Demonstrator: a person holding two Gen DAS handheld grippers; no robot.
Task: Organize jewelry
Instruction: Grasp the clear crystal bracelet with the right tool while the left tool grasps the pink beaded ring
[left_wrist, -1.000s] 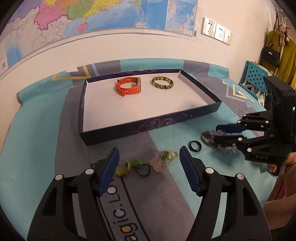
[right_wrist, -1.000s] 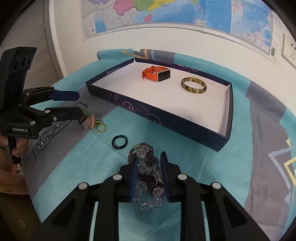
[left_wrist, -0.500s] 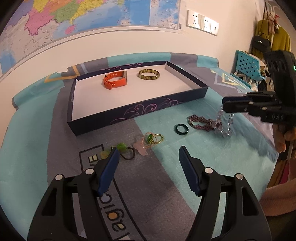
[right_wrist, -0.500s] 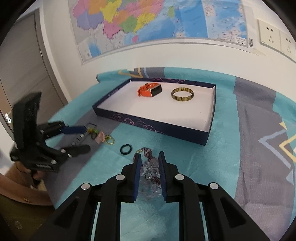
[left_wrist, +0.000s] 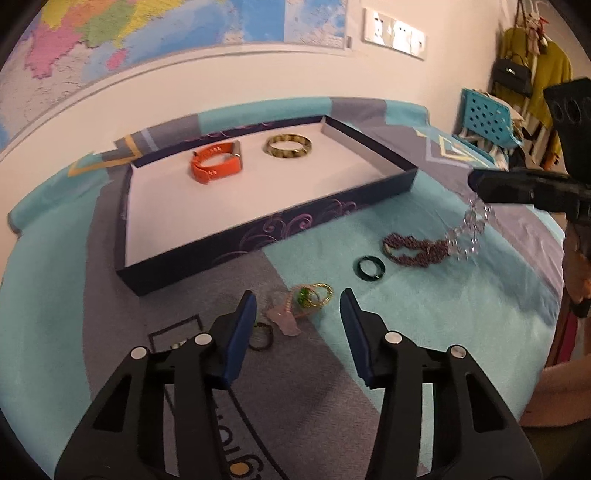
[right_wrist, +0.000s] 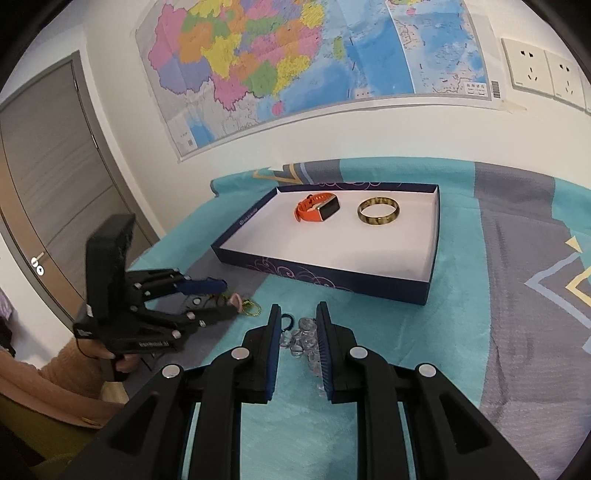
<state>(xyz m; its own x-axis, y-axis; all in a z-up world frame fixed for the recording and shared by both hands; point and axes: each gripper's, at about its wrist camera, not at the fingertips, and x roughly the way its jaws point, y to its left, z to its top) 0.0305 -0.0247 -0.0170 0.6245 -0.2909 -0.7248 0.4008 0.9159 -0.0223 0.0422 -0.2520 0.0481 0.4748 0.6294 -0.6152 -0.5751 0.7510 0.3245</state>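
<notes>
Beads (right_wrist: 303, 338) hang pinched in the right tool (right_wrist: 296, 354), lifted for the box (left_wrist: 369, 192), while the left tool (left_wrist: 295, 325), jaws spread though just narrowing, frames a pink charm (left_wrist: 282, 321).

A colourful wall map (right_wrist: 295, 66) hangs on the far wall, white sockets (right_wrist: 543, 74) to its right. A grey door (right_wrist: 48, 192) stands at far left. At far right, a turquoise perforated basket (left_wrist: 484, 118) (partly hidden) sits near a hanging black handbag (left_wrist: 511, 75) and yellow garment (left_wrist: 550, 74).

No legible text anywhere
</notes>
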